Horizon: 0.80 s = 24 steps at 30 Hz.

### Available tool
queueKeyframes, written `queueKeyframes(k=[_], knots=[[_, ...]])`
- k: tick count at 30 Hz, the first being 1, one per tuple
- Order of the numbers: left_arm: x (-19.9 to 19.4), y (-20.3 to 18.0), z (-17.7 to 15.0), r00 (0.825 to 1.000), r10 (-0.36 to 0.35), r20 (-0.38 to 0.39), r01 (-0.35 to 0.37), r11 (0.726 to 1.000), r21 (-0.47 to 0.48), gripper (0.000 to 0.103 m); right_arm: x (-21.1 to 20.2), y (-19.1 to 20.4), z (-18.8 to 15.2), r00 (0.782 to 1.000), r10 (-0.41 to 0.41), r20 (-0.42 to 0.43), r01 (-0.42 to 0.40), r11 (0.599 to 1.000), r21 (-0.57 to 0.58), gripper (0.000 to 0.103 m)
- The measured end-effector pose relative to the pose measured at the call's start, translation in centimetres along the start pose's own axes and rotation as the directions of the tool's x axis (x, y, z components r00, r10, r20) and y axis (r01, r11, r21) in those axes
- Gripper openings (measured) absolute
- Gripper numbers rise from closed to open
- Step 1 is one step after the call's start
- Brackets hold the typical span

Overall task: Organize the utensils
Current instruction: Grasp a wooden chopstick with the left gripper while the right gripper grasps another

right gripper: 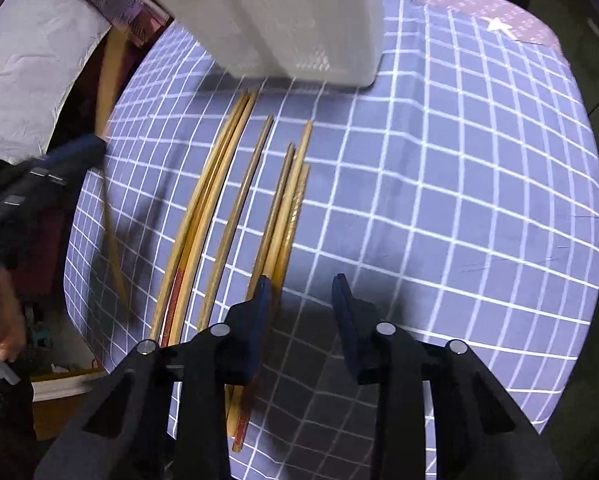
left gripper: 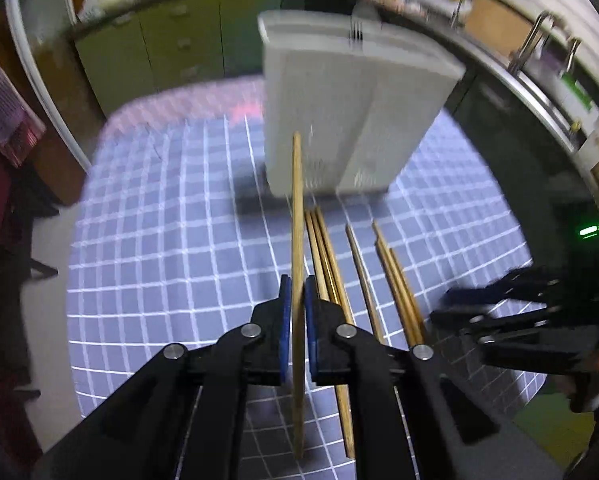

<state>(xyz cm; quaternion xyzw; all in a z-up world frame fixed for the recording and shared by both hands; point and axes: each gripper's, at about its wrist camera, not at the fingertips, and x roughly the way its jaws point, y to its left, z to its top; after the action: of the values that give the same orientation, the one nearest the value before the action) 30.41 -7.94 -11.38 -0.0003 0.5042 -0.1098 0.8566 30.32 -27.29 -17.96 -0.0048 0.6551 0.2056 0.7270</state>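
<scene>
Wooden chopstick (left gripper: 297,216) clamped in left gripper (left gripper: 298,320); right gripper (right gripper: 301,300), at three o'clock, narrowly parted over loose chopsticks (right gripper: 235,200).

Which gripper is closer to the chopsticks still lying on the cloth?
Right. The right gripper hangs open just above the loose chopsticks; the left gripper is off to their side, holding one chopstick.

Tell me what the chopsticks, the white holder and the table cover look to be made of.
Chopsticks: likely wood or bamboo, tan and matte; some show red sections near one end. Holder: seemingly plastic, smooth white with fine perforations low on its walls. Cover: probably cloth, blue with a white grid, faintly creased.
</scene>
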Motion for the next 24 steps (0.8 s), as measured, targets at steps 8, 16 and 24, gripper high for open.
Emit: queueKeyframes(k=[8,16,24], knots=[[-5.1,-0.3,-2.1,0.985,0.004,0.173,-0.007,1.000,0.022,0.007,1.3,1.2,0.0,0.998,-0.048,-0.043,0.048,0.999,-0.012,0.027],[-6.2,-0.8,-3.1,0.980,-0.022,0.196,0.012,0.998,0.054,0.007,2.2,2.3,0.6,0.990,-0.121,-0.066,0.120,0.993,-0.013,0.026],[-6.3,-0.6,-3.6,0.979,-0.029,0.200,0.018,0.998,0.060,0.007,3.7,5.3,1.3,0.962,-0.261,-0.077,0.254,0.964,-0.081,0.025]])
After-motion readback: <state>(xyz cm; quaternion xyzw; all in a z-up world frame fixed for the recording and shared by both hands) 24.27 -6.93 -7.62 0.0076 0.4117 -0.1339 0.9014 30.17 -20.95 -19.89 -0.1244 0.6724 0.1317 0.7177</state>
